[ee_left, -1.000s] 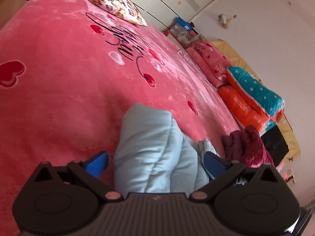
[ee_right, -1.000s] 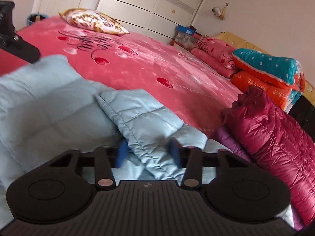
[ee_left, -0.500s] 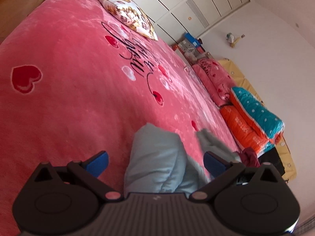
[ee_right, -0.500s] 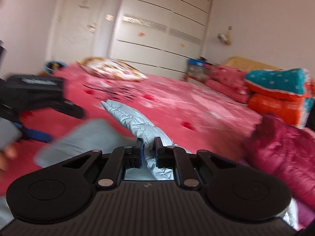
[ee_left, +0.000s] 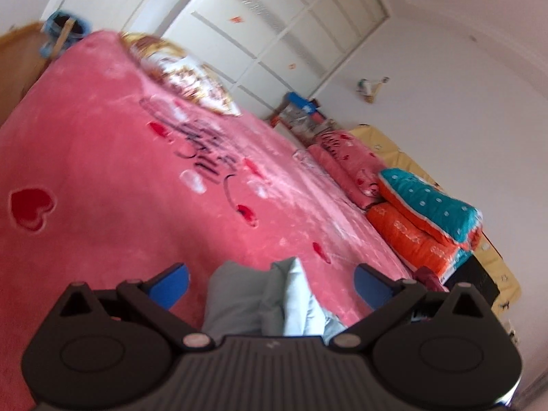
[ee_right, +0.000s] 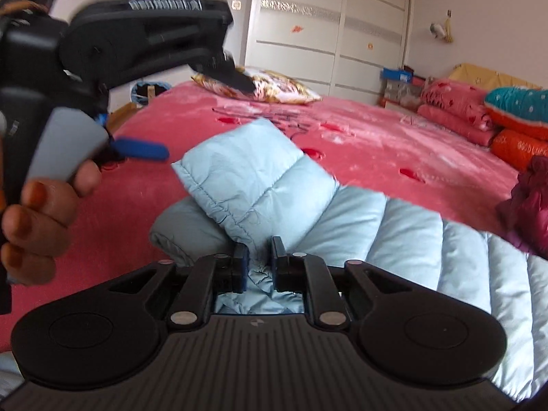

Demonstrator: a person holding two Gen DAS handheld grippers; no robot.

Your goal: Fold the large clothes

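In the left wrist view, the left gripper is seen spread wide and empty, with the pale blue jacket bunched at lower centre between and beyond its fingers, on the pink bedspread. In the right wrist view, the right gripper is pinched on a sleeve rising toward upper centre; the jacket body runs off to the lower right, so the right gripper is judged nearer.
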